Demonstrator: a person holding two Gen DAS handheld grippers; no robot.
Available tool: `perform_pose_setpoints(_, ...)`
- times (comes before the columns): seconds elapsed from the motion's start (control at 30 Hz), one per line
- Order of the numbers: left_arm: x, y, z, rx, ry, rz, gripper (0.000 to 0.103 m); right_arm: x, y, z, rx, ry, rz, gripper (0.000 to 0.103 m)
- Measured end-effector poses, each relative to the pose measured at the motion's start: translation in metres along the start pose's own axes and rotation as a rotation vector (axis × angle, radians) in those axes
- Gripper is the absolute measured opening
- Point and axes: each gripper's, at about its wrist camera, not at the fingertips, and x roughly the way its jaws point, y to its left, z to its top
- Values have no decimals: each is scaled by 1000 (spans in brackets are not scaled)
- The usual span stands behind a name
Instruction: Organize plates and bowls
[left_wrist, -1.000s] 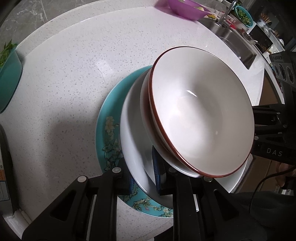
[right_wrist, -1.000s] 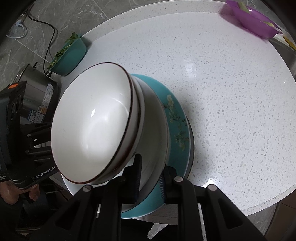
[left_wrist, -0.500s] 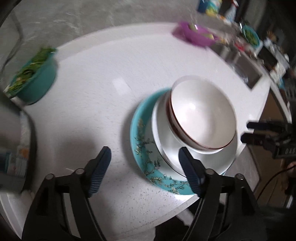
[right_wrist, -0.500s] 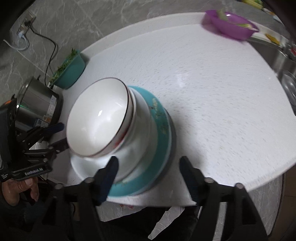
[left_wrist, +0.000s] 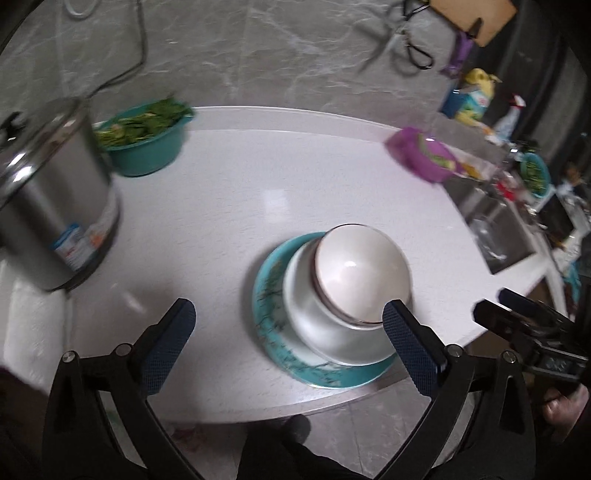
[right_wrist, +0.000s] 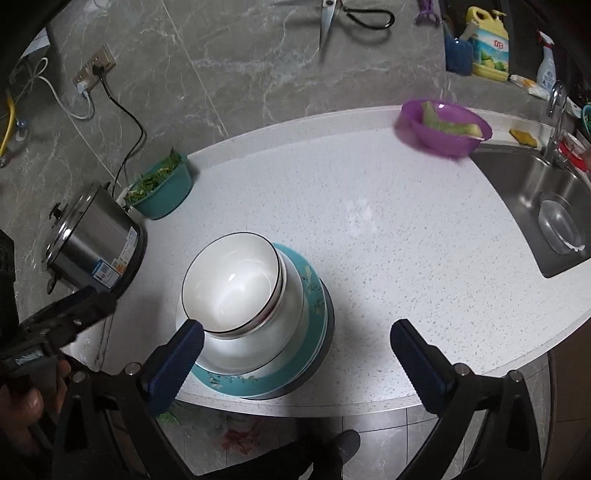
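Observation:
A white bowl with a dark rim (left_wrist: 364, 271) (right_wrist: 231, 288) sits nested on a white plate (left_wrist: 314, 332) (right_wrist: 258, 347). Both rest on a teal flowered plate (left_wrist: 269, 321) (right_wrist: 314, 295) near the front edge of the white counter (right_wrist: 388, 240). My left gripper (left_wrist: 288, 310) hovers above the stack's left side, its jaws opening wide with nothing pressed between them. My right gripper (right_wrist: 297, 328) hovers above the stack's right side, jaws likewise opening and touching nothing. Each gripper shows at the edge of the other's view, the right gripper (left_wrist: 517, 317) and the left gripper (right_wrist: 66, 314).
A steel pot (right_wrist: 92, 251) and a teal bowl of greens (right_wrist: 162, 192) stand at the counter's left. A purple bowl (right_wrist: 443, 127) sits at the back right beside a sink (right_wrist: 535, 206) holding a clear bowl. The counter's curved front edge lies just below the stack.
Both grippers were shut on the rims of the stacked plates. They have let go, opened wide and pulled up and back. The stack stays on the counter.

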Motion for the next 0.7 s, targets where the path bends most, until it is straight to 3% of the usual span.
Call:
perform_pose_setpoints(0.1,-2,-7,-8,36,-5,37,103,-6,4,-2,18,-9,-17,103)
perform_pose_setpoints(0.27,-10,-8,-11,24,-59,-35,103,-25,7,-2,64,-70,-97,103)
perform_pose_setpoints(0.57,-24,-13,11,167,-79,-60,103,-39,47,-3,99,-147,-217,103)
perform_pose_setpoints(0.7,-20,-9,18,225,-60,39,103,-43,62,-5,116,-163,-264,103)
